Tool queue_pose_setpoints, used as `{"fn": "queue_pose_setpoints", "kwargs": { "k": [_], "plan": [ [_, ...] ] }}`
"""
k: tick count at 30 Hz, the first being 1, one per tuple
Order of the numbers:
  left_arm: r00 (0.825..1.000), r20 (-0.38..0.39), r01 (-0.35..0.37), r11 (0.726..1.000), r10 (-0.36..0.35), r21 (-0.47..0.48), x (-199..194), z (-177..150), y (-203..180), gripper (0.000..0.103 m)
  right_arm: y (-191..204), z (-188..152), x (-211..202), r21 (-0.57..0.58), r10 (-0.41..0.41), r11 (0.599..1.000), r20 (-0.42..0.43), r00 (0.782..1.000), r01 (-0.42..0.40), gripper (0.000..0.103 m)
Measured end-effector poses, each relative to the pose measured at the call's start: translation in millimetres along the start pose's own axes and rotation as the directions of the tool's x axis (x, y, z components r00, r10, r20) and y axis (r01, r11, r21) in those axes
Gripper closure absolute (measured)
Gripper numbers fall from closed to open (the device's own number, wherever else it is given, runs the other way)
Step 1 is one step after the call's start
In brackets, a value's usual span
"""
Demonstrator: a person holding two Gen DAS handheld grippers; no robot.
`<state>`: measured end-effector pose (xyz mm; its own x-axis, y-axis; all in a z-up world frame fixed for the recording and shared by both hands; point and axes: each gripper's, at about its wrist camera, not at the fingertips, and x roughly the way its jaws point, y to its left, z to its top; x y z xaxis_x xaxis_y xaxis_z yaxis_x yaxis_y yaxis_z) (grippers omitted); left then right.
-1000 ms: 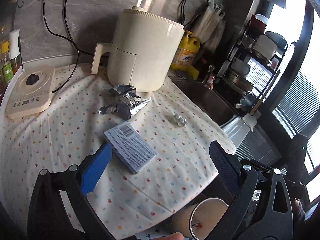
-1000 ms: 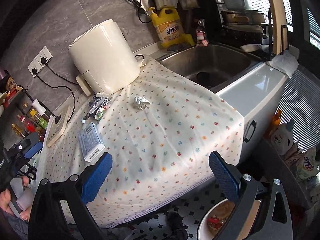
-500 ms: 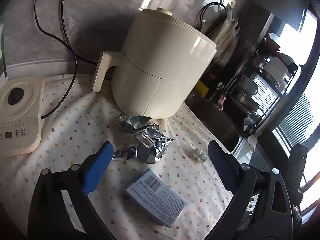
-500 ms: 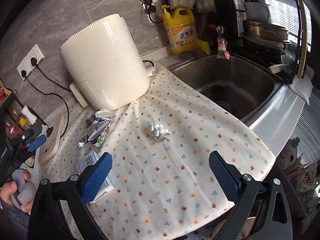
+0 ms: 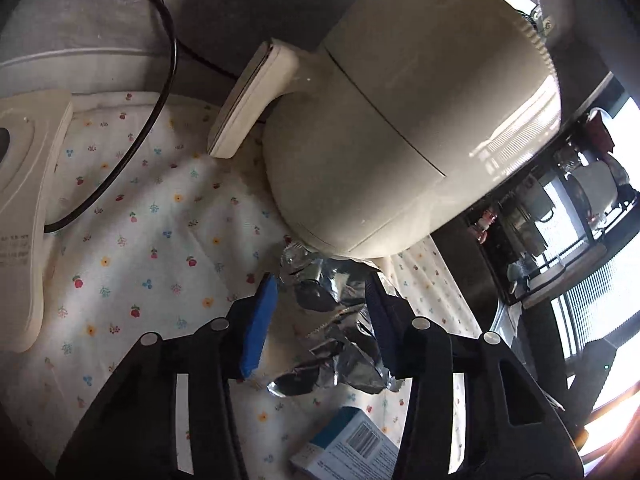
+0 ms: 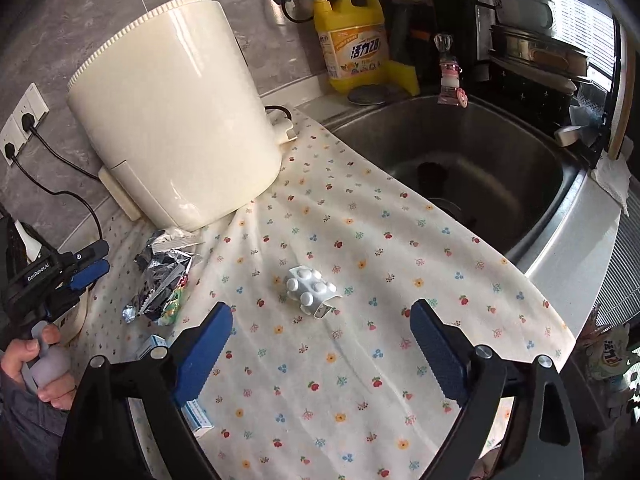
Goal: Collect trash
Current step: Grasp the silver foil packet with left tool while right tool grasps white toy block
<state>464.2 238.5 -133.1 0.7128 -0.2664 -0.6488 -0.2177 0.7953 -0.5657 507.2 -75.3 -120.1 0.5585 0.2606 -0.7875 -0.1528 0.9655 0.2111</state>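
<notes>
Left tool (image 5: 320, 308) jaws, just closing, straddle the crumpled foil wrapper (image 5: 340, 344) on the tabletop (image 5: 132, 248) beside the air fryer (image 5: 400, 120), not yet pinching; close lower on its bulk; right tool (image 6: 320, 344) apart over blister pack (image 6: 310, 288).

Kitchen counter w/ floral-print cloth (image 6: 400, 240) beside steel sink (image 6: 500, 168). Rear wall: grey marbled stone (image 6: 100, 12), white sockets (image 6: 22, 120) w/ black cords. Cream appliance (image 6: 180, 128) at wall; yellow detergent bottle (image 6: 352, 40) behind sink. Dish rack (image 6: 532, 52) at right. Daylight thru blinds (image 5: 600, 300).
</notes>
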Motion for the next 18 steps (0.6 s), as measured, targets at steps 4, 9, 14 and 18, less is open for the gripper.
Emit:
{"fn": "queue_pose_setpoints", "kwargs": {
  "k": [4, 9, 14, 18],
  "plan": [
    [0.999, -0.039, 0.007, 0.999, -0.009, -0.042, 21, 8, 13, 0.057, 3, 6, 19, 0.003, -0.016, 1.0, -0.029, 0.999, 0.016, 0.015],
    [0.994, -0.079, 0.071, 0.991, -0.081, -0.113, 43, 12, 24, 0.048, 8, 11, 37, -0.014, -0.031, 0.999, -0.063, 0.998, 0.03, 0.015],
    [0.989, -0.109, 0.088, 0.99, -0.1, -0.11, 60, 8, 16, 0.053, 8, 15, 51, -0.02, -0.042, 0.999, -0.082, 0.996, 0.04, 0.015],
    [0.985, -0.14, 0.084, 0.992, -0.097, -0.097, 69, 5, 10, 0.085, 9, 15, 61, -0.031, -0.047, 0.999, -0.105, 0.993, 0.044, 0.023]
  ]
}}
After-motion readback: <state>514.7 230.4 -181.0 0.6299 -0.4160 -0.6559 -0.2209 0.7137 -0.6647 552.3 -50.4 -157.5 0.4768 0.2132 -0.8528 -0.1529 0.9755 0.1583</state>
